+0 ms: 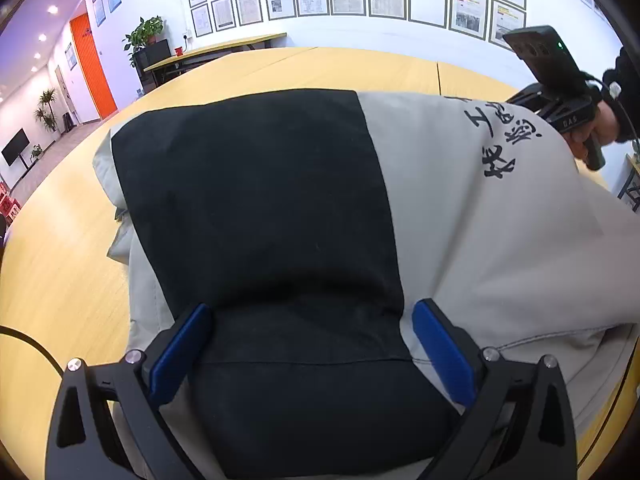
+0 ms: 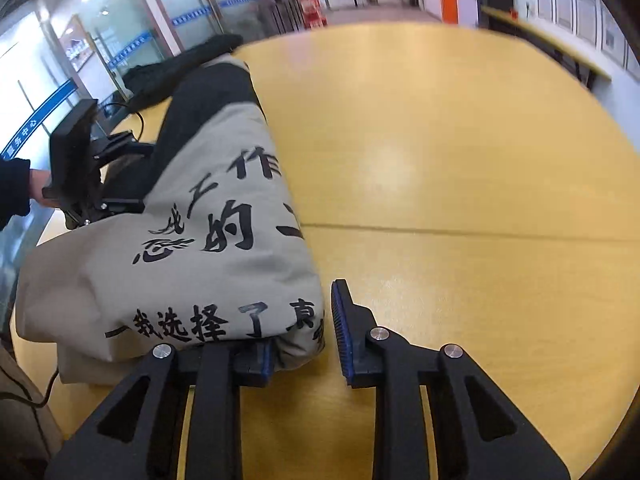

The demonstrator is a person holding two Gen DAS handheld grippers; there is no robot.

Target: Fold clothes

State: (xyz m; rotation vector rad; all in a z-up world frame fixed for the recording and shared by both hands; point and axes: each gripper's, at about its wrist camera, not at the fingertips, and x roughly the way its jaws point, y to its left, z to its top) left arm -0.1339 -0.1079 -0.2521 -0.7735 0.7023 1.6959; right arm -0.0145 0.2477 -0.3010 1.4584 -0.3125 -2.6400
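grey/black jacket (image 1: 460,220) w/ black printed characters lies folded on yellow wood table (image 2: 440,160). left gripper (image 1: 312,344) pads spread wide, straddling black panel, not pinching. right gripper (image 2: 300,336) jaws apart at jacket's edge, fabric corner between pads, not clamped.

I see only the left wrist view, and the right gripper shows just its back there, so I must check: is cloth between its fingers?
Observer: Yes. A folded edge of the grey garment lies between the fingers of the right gripper. Whether they press it, I cannot tell.
Operator: Is anything else lying on the table?
Observer: Black cloth shows beyond the garment, near the far edge. It may be a separate piece.
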